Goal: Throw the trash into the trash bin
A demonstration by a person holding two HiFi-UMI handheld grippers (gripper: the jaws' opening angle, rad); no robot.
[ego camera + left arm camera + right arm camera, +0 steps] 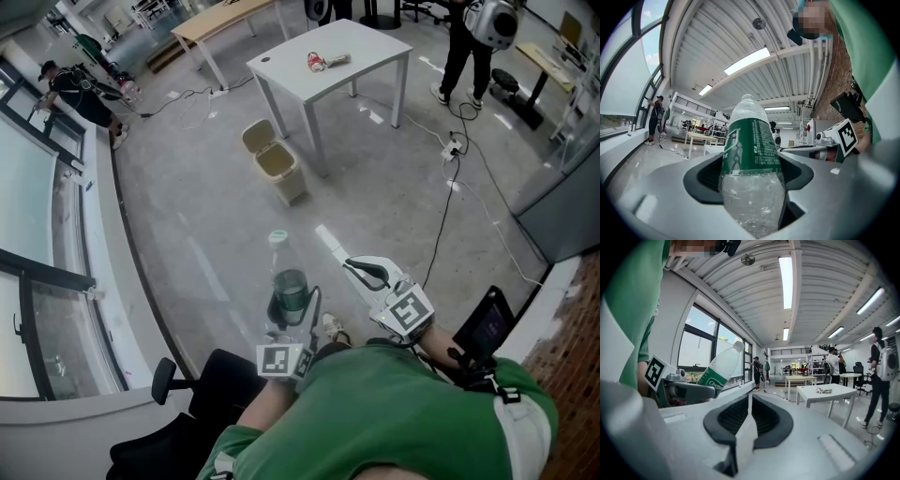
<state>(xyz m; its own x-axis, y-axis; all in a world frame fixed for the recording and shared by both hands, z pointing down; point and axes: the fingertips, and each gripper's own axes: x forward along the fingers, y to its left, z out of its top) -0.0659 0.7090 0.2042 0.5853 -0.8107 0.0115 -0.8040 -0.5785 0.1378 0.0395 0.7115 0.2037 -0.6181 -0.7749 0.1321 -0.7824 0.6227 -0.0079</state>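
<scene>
Trash bin (278,173) standing on the floor, upper middle of the head view, lid tipped open, just beside a leg of the white tabletop (291,75). Clear bottle (289,281) with green label, upright at lower centre, well apart from the bin. Left claw (286,323) clamped on the bottle's lower half. Right claw (362,272) just right of it, pressed together on nothing. Small crumpled trash (327,62) lying on the tabletop, top centre.
</scene>
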